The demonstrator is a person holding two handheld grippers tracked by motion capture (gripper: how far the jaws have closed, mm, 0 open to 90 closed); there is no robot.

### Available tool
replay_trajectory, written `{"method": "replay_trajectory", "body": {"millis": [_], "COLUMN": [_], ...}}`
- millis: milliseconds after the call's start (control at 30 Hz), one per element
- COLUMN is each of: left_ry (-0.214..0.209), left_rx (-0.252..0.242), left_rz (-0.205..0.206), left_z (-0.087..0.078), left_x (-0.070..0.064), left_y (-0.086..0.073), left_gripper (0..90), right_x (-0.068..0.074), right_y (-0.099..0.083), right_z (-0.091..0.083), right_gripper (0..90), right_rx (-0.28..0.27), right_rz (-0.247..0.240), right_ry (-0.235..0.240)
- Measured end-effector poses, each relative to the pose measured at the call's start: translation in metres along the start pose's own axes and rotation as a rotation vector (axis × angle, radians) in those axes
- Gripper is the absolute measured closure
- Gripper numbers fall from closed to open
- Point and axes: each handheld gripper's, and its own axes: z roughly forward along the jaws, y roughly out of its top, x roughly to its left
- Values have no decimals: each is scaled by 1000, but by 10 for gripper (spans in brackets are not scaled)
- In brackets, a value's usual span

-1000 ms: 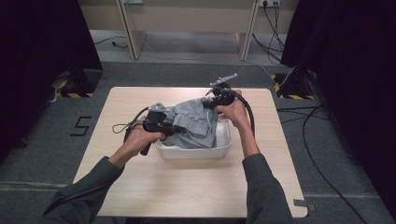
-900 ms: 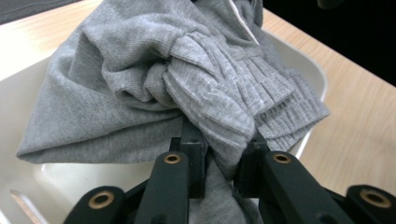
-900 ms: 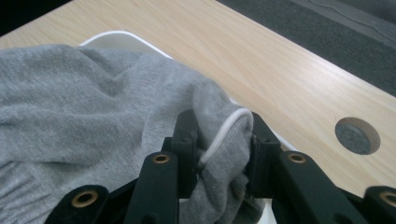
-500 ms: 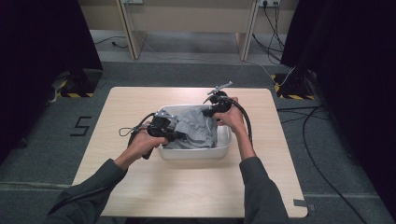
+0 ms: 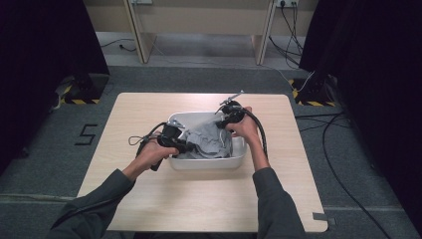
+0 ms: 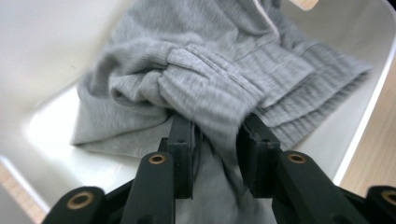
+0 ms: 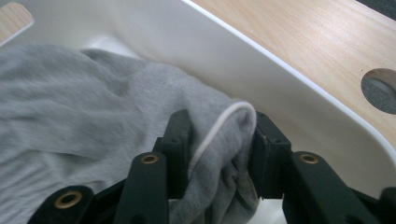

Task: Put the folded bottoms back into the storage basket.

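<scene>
Both hands have dropped lower, pressing the grey garment (image 5: 206, 139) down into the white tub (image 5: 209, 163) at the desk's middle; the left claw (image 6: 217, 135) and right claw (image 7: 219, 140) each clamp its folds.

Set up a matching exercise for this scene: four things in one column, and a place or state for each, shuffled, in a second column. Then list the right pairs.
Things:
1. crumpled grey knitted garment
2. white plastic rectangular tub
3. left black tongs
4. right black tongs

Places or states:
A. stands on the light wooden table
B. shut on cloth with a thin white cord, by the tub's wall
C. lies inside the tub
D. shut on a ribbed fold of cloth

Pairs: 1-C, 2-A, 3-D, 4-B
</scene>
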Motion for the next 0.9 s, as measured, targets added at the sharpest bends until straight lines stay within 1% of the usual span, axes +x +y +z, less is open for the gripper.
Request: {"method": "replay_trajectory", "body": {"millis": [67, 100, 133, 167, 233, 267, 300, 367, 433, 467, 533, 567, 633, 667, 733, 767, 867, 900], "left_ry": [-10, -7, -7, -8, -6, -6, -5, -7, -10, -14, -15, -21, -26, -26, -30, -33, -37, -41], "left_rx": [-26, -47, -47, -62, -75, -75, -77, -74, -76, -73, -72, -73, -78, -78, -85, -93, -98, -99], "left_rz": [-21, -26, -26, -23, -18, -18, -13, -10, -13, -12, -6, -2, -6, -1, 2, 2, 0, -8], "left_z": [-7, -12, -12, -18, -24, -24, -25, -25, -23, -22, -21, -22, -22, -23, -25, -27, -28, -30], "left_x": [2, 2, 2, 1, 0, 0, -1, -2, -3, -4, -5, -7, -9, -10, -12, -14, -15, -17], "left_y": [2, 4, 4, 6, 8, 8, 8, 8, 7, 7, 6, 6, 6, 6, 7, 7, 8, 7], "left_gripper": [659, 656, 655, 655, 648, 647, 644, 640, 631, 625, 615, 607, 594, 594, 568, 549, 501, 469], "right_x": [-1, 0, 0, 0, -3, -3, -3, -3, -5, -6, -7, -8, -9, -9, -8, -7, -5, -2], "right_y": [0, 0, 0, 0, 1, 1, 1, 1, 1, 1, 1, 0, -2, -2, -3, -4, -5, -6], "right_z": [-1, -3, -3, -4, -12, -12, -16, -18, -26, -31, -32, -36, -40, -40, -42, -45, -47, -49], "right_gripper": [585, 577, 577, 570, 537, 537, 529, 526, 527, 528, 528, 523, 514, 514, 514, 512, 505, 496], "right_rx": [-6, -6, -6, -7, -41, -41, -43, -41, -76, -90, -90, -87, -91, -91, -100, -106, -113, -107], "right_rz": [24, 22, 22, 25, 52, 52, 50, 46, 45, 55, 54, 49, 45, 45, 50, 42, 39, 26], "right_ry": [7, 2, 2, -1, -3, -3, -13, -11, -25, -34, -37, -44, -48, -48, -49, -43, -38, -36]}}
